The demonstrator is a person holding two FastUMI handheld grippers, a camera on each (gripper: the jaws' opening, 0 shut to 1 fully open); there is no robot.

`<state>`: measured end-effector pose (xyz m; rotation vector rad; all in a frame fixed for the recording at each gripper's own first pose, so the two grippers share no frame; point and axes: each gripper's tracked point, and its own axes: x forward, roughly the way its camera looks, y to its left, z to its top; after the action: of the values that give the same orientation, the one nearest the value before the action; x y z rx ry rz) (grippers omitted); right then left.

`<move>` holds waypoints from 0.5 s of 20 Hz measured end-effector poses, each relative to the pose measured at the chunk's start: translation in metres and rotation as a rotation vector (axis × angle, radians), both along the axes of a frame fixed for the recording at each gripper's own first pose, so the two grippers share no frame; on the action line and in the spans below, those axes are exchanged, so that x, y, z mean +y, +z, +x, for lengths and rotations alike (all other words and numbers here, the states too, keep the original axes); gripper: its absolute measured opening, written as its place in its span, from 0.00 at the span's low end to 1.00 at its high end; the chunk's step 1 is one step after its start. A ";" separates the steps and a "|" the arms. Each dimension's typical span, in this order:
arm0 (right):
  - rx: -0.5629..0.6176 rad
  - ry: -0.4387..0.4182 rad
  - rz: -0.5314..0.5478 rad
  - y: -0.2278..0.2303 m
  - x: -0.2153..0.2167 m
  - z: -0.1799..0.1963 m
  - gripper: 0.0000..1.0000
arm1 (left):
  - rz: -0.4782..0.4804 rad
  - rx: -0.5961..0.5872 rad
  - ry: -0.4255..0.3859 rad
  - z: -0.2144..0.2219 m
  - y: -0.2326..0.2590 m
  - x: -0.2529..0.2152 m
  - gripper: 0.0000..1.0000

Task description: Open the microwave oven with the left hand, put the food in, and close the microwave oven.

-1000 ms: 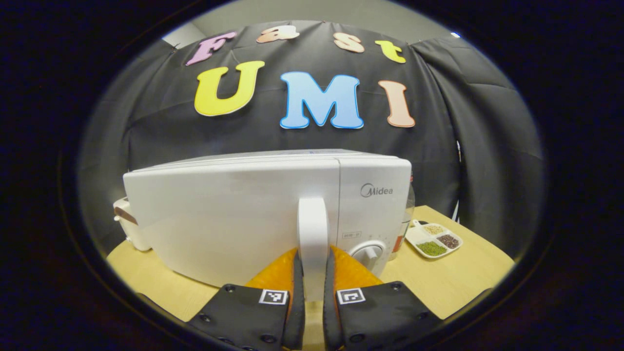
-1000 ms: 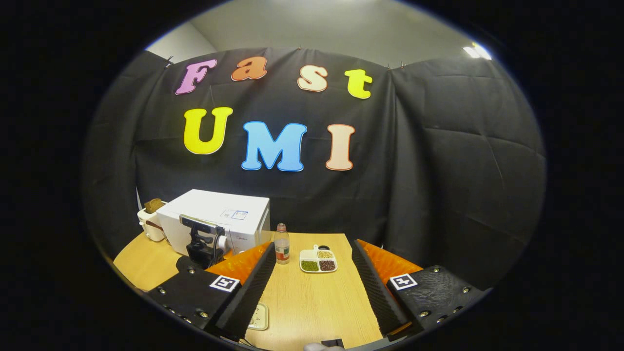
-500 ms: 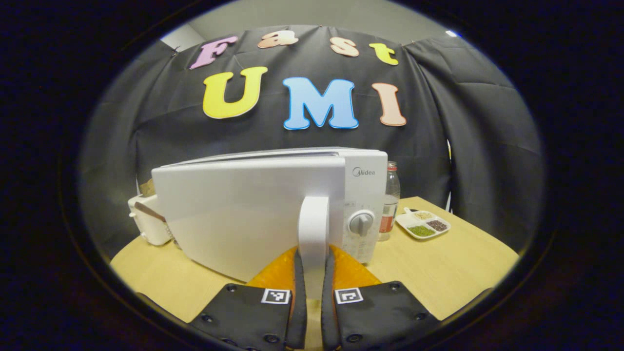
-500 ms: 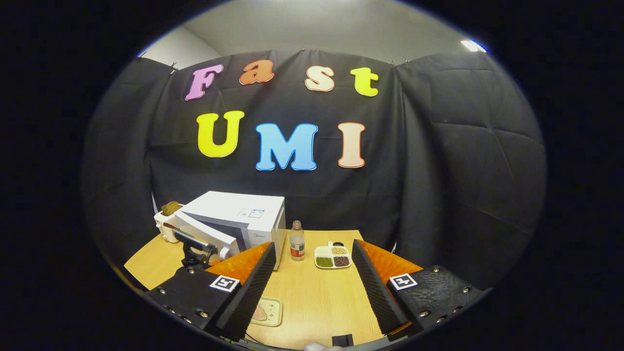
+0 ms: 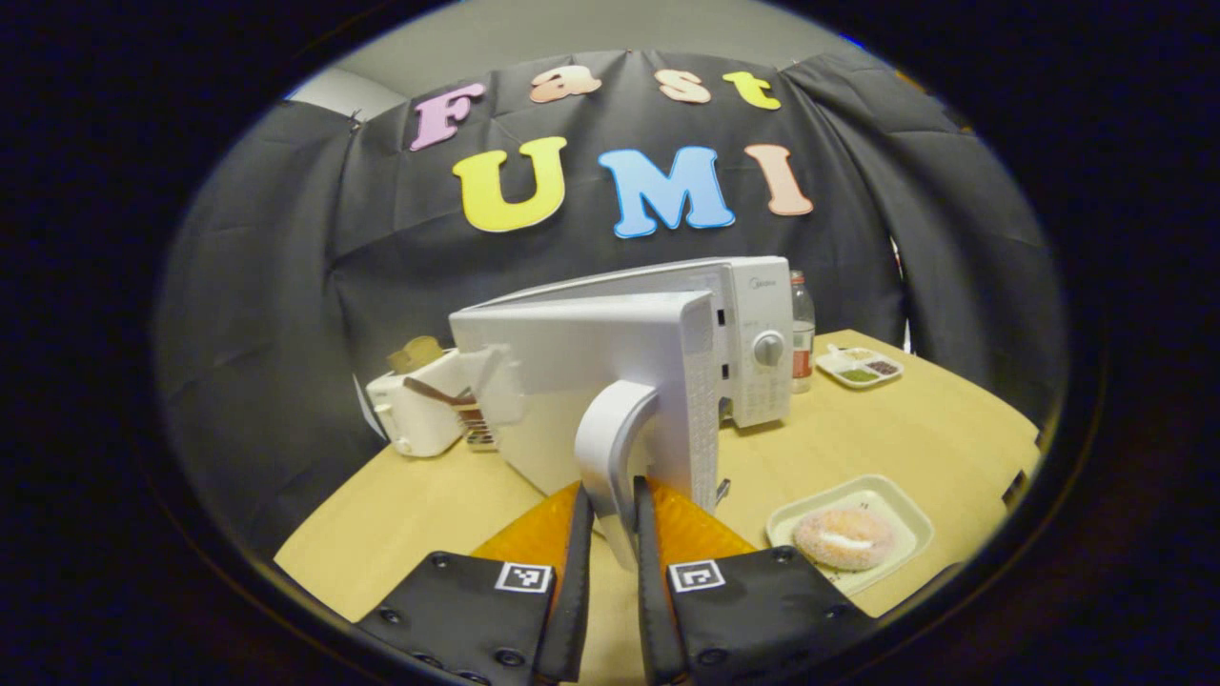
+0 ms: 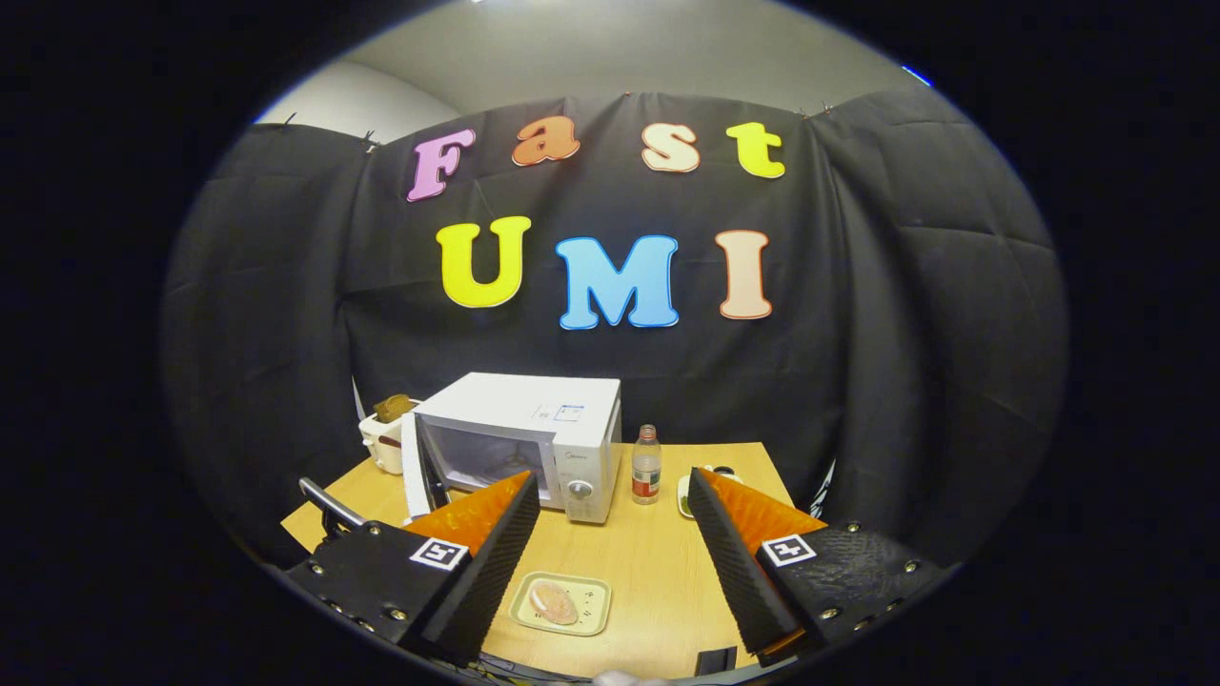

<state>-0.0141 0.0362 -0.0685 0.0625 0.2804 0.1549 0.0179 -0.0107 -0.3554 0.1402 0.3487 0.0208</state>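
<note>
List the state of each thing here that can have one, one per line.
Microwave door: swung wide open.
Door handle: clamped between the left gripper's fingers.
Left gripper: shut on the handle.
Right gripper: open, empty.
Food tray: on the table, not yet loaded.
Bottle: upright, capped.

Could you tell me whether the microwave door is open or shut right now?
Open: the microwave door stands swung out, cavity exposed, left gripper clamping its handle.
</note>
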 end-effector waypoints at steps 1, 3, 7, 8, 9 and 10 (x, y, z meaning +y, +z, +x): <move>0.003 0.010 0.005 -0.001 0.006 -0.002 0.96 | 0.007 0.005 0.029 -0.007 -0.001 0.017 0.31; 0.003 0.026 0.013 -0.002 0.016 -0.004 0.96 | 0.023 0.011 0.059 -0.019 -0.003 0.046 0.41; 0.009 0.069 0.005 -0.007 0.037 -0.005 0.96 | 0.027 0.002 0.075 -0.030 -0.002 0.088 0.84; 0.006 0.081 0.000 -0.006 0.041 -0.004 0.96 | 0.021 0.009 0.080 -0.033 -0.004 0.094 0.91; 0.005 0.093 -0.004 -0.007 0.047 -0.004 0.96 | 0.016 0.014 0.087 -0.034 -0.004 0.101 0.97; 0.008 0.107 -0.005 -0.008 0.053 -0.003 0.96 | 0.002 0.020 0.099 -0.036 -0.005 0.107 0.96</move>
<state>-0.0174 0.0889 -0.0769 0.0428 0.2918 0.2599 -0.0185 0.0958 -0.3609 0.1252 0.3758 0.1175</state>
